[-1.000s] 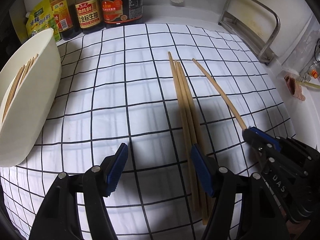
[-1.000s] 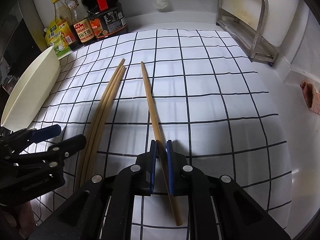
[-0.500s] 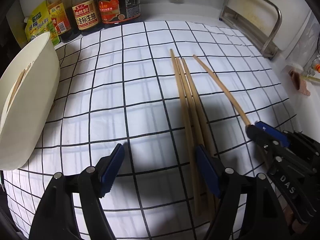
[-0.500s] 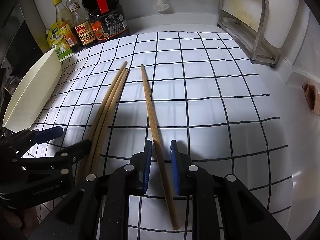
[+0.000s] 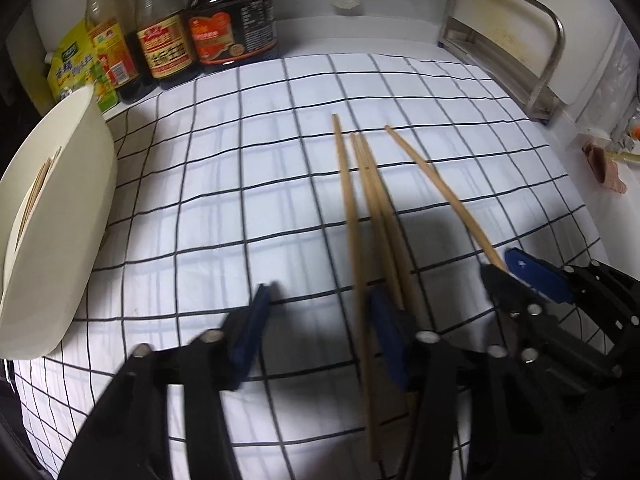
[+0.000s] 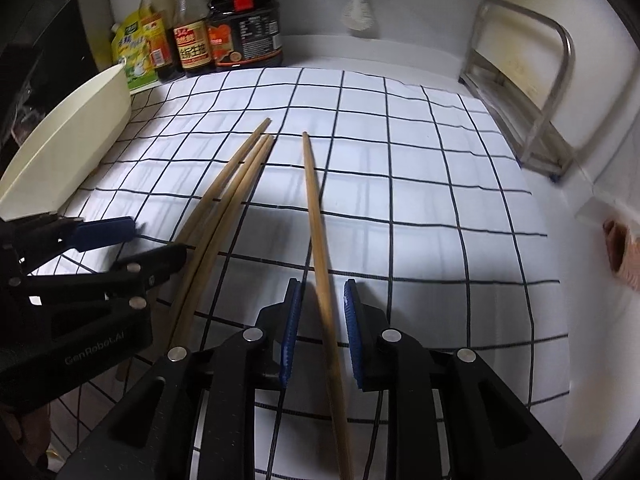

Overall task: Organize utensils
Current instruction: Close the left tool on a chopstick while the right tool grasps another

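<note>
we are closing the left gripper (image 5: pixel 316 328) beside three chopsticks (image 5: pixel 372 200); one lies between its jaws, untouched. the right gripper (image 6: pixel 320 336) is opening around a lone chopstick (image 6: pixel 318 232), pads clear. we judge these light, stiff, slippery: pinch near the thick end.

The right gripper (image 6: pixel 320 332), clamped on the lone chopstick (image 6: pixel 316 216) a second ago, is opening, its pads now clear of the stick between them. The left gripper (image 5: pixel 320 332) widened and is now closing, one chopstick (image 5: pixel 352 220) of the bundle between its jaws.
</note>
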Available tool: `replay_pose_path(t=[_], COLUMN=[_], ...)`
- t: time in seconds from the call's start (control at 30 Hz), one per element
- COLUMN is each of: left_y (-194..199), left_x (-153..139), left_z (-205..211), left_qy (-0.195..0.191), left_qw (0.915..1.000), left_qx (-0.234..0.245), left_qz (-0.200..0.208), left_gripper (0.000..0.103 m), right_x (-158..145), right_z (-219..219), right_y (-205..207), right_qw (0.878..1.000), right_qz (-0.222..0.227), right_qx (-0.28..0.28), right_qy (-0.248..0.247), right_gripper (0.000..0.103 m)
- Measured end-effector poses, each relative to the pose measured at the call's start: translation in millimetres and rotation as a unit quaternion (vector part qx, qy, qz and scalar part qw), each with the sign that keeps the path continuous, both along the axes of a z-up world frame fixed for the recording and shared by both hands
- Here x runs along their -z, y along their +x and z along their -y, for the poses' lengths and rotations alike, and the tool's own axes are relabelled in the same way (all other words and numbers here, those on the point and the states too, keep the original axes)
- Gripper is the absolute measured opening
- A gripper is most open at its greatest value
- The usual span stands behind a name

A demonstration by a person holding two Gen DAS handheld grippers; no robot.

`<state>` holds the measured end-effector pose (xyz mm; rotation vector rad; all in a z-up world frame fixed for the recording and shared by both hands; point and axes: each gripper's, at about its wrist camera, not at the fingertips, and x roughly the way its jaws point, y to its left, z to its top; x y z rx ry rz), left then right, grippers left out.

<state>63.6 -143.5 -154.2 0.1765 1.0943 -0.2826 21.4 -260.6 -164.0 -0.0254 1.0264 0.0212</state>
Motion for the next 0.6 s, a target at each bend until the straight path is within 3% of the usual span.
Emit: replay_pose_path(t=[0.07, 0.13, 0.17, 0.6], left_y=[-2.0, -2.9, -3.1, -0.3], left_x=[-1.3, -1.6, -1.5, -12.5], left_z=[3.9, 5.9, 7.0, -5.6], left_qy=[-0.001, -0.001, -0.002, 0.009], left_qw=[1.0000, 0.9999, 0.9999, 0.9992], left_qx=[0.007, 0.012, 0.012, 0.032], left_qz=[0.000, -0.003, -0.004, -0.021], left_gripper=[0.024, 0.008, 0.007, 0.007], right_x=[-0.3, -0.4, -0.3, -14.4], right_z=[0.2, -1.3, -2.3, 22.0], right_y=[0.7, 0.3, 0.6, -11.5], right_qw=[1.000, 1.000, 1.000, 0.993], right_qz=[0.000, 0.000, -0.001, 0.005], right_qx=[-0.001, -0.002, 0.000, 0.088], right_qy=[0.001, 0.003, 0.001, 0.077], right_gripper=[0.020, 0.012, 0.007, 0.007])
